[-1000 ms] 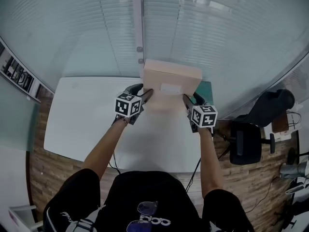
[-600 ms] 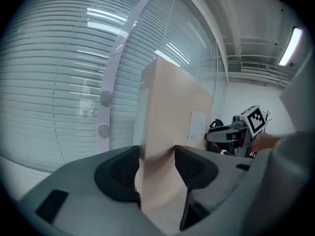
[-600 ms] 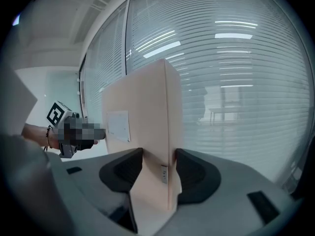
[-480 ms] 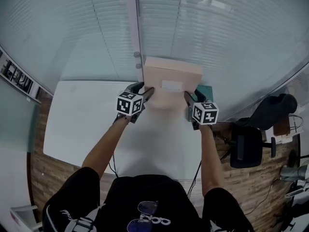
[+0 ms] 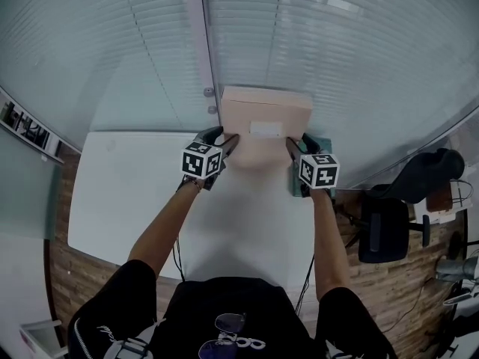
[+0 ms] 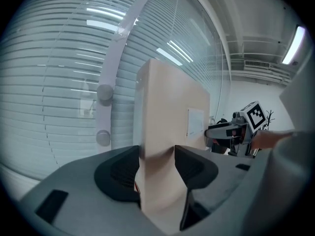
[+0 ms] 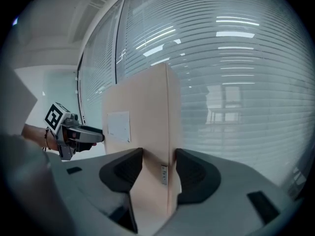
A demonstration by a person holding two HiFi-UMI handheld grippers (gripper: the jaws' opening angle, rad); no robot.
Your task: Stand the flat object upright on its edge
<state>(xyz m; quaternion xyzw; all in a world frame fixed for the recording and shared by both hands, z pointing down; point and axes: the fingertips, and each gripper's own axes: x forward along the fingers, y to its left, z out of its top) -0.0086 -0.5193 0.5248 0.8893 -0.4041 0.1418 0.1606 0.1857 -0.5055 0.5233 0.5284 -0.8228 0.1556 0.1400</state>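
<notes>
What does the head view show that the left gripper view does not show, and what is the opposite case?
Only the head view: the office chair, the wooden floor and the person's black shirt.

Only the left gripper view: a close look at the fingers of the left gripper pressing on one side edge of the cardboard box, and a ceiling light.

Both: the box held upright, its white label, the right gripper on the opposite edge, and the glass wall with blinds.

**Farther out, and squarer**

The cardboard box point(image 5: 266, 122), pinched between the left gripper point(image 5: 227, 143) and the right gripper point(image 5: 291, 147), has travelled with them across the table point(image 5: 127, 193) towards the glass wall point(image 5: 337, 58) (its top edge now looks less skewed).
</notes>
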